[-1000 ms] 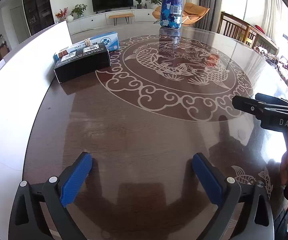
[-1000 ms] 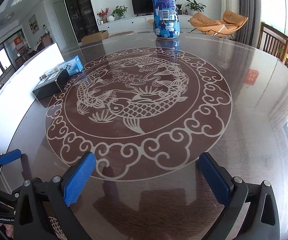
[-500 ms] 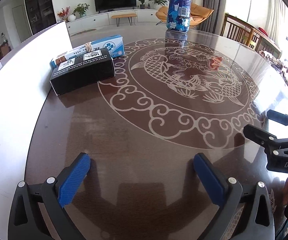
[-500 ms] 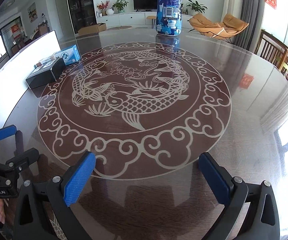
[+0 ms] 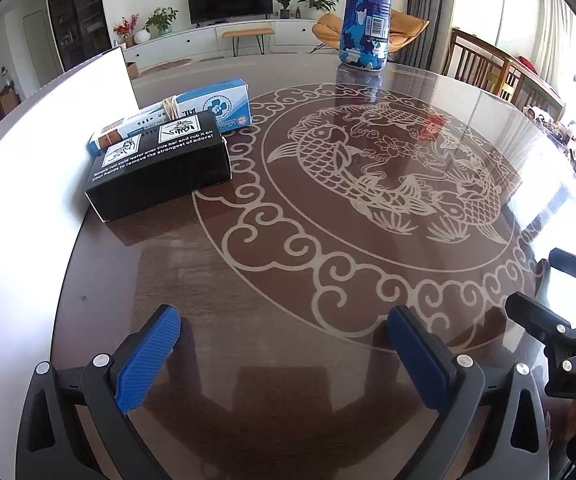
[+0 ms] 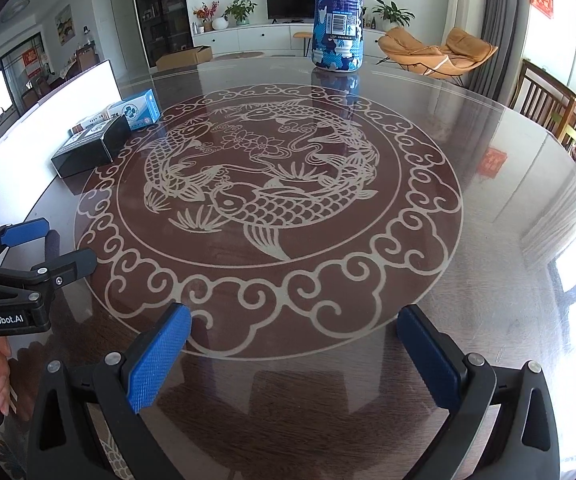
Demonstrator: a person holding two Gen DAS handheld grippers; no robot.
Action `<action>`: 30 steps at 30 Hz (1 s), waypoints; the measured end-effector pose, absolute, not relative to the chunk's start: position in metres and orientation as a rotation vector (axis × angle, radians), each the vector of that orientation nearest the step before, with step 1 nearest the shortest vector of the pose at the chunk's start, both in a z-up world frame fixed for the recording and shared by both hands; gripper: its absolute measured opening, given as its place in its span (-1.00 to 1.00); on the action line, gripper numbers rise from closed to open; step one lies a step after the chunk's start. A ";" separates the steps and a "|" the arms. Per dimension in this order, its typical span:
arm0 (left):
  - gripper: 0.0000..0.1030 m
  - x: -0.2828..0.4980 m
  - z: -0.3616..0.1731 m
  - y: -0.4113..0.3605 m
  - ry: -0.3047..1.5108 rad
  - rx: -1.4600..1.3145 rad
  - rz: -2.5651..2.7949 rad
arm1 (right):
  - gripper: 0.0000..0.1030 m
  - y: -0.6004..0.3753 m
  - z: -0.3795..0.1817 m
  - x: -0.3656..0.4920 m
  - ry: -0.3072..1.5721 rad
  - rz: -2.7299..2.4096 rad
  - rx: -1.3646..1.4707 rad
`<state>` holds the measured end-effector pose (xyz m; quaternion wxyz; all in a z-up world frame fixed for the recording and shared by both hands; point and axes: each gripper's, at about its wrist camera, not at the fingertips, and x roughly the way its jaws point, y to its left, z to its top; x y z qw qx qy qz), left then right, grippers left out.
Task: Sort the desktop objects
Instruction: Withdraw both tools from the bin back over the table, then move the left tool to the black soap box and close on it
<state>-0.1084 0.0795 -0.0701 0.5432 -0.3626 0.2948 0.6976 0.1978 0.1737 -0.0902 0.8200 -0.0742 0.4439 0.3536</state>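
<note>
Both wrist cameras sit low at the table's near edge, facing across; both catch the bottle and boxes.

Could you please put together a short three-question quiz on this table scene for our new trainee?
1. True or false: the left gripper is shut on the black box.
2. Which item stands upright at the far side of the table? A) blue patterned bottle B) mug C) lamp
3. Fill in: the blue and white box lies directly ___ the black box, as the left wrist camera sees it.

Key: 1 false, both it and the right gripper are open and empty; 2 A; 3 behind.
</note>
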 end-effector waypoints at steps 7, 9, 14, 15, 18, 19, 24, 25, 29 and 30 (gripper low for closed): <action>1.00 -0.115 -0.070 0.070 0.672 -0.886 1.712 | 1.00 0.174 -0.091 0.198 0.945 0.752 -0.160; 1.00 -0.115 -0.070 0.071 0.673 -0.884 1.713 | 1.00 0.175 -0.091 0.197 0.945 0.750 -0.165; 1.00 -0.115 -0.070 0.071 0.674 -0.883 1.713 | 1.00 0.175 -0.092 0.197 0.945 0.746 -0.174; 1.00 -0.115 -0.070 0.072 0.674 -0.883 1.714 | 1.00 0.175 -0.092 0.197 0.945 0.745 -0.174; 1.00 -0.116 -0.071 0.076 0.678 -0.883 1.706 | 1.00 0.174 -0.092 0.197 0.945 0.745 -0.174; 1.00 -0.117 -0.071 0.078 0.680 -0.882 1.700 | 1.00 0.174 -0.092 0.197 0.945 0.745 -0.174; 1.00 -0.127 -0.070 0.098 0.693 -0.867 1.674 | 1.00 0.174 -0.092 0.197 0.945 0.746 -0.175; 1.00 -0.132 -0.070 0.105 0.692 -0.869 1.679 | 1.00 0.174 -0.092 0.197 0.945 0.746 -0.174; 1.00 -0.162 -0.070 0.125 0.642 -0.933 1.804 | 1.00 0.174 -0.092 0.197 0.945 0.746 -0.175; 1.00 -0.168 -0.070 0.129 0.629 -0.947 1.832 | 1.00 0.174 -0.092 0.197 0.945 0.746 -0.175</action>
